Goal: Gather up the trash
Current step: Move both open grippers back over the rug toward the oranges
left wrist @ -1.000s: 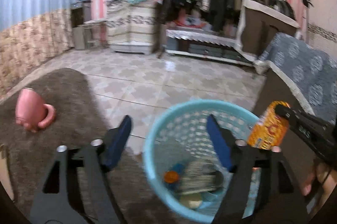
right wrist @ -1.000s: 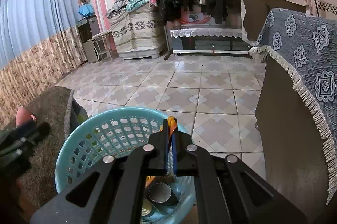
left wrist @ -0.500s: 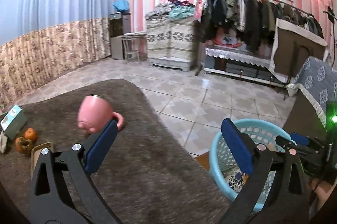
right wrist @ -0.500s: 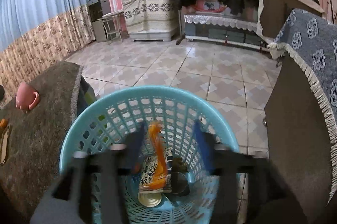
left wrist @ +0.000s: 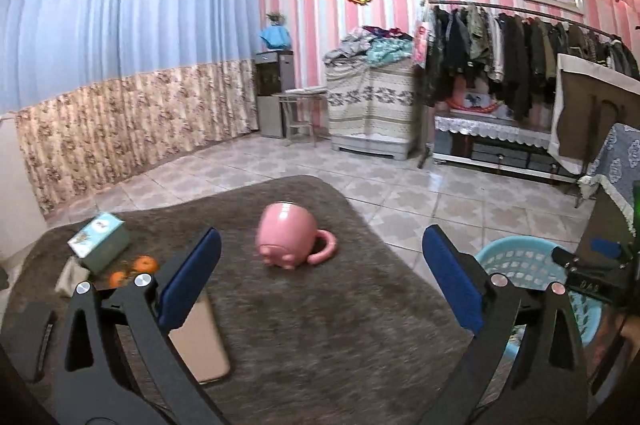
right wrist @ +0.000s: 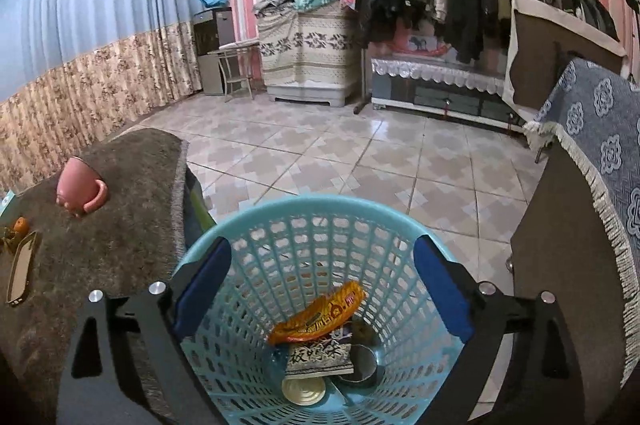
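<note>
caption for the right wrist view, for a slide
Right gripper opening above the blue basket, an orange wrapper lying inside on other trash.

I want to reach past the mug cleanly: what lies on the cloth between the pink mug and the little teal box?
In the left wrist view, only bare brown cloth lies between the pink mug and the teal box; the oranges sit below that line.

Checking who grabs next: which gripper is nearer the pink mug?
Left. The left gripper faces the pink mug just ahead on the mat; the right gripper, jaws opening, empty, hangs over the blue basket.
</note>
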A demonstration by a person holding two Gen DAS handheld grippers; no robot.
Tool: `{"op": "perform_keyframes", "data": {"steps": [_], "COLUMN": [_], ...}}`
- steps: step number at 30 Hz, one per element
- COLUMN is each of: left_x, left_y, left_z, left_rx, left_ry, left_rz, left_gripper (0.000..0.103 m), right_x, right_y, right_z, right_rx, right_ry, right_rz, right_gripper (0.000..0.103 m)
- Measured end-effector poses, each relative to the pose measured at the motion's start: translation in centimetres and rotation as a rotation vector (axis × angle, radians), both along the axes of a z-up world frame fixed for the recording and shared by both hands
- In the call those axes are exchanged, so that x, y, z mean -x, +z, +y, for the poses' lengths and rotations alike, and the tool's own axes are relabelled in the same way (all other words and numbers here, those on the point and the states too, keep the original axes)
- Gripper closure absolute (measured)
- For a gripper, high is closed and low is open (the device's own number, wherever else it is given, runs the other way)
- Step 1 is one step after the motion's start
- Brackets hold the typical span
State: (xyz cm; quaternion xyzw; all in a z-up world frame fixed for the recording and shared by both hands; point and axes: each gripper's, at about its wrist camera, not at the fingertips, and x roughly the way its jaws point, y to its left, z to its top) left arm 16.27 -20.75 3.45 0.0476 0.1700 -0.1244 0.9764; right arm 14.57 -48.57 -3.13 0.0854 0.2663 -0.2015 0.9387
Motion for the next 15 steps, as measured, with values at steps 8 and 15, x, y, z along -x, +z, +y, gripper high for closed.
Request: {"op": "perform_keyframes", "data": {"steps": [8, 15], "left_x": [0.4, 0.7], "left_y": [0.9, 0.8], "left_z": [5.7, 10.6], "left_rx": [0.025, 0.014], "left_ry": [0.106, 0.211], "left_rz": [-0.006, -0.010], "left_gripper": [0.005, 0.005], "right_x": [-0.5, -1.8], "right_y": [2.0, 2.3], "right_z": [3.3, 7.6], "right_rx": [0.010, 0.034], "right_ry": [0.076, 0.167], "right_rz": [-0.067, -0.068], "right_gripper": [0.011, 0.010]}}
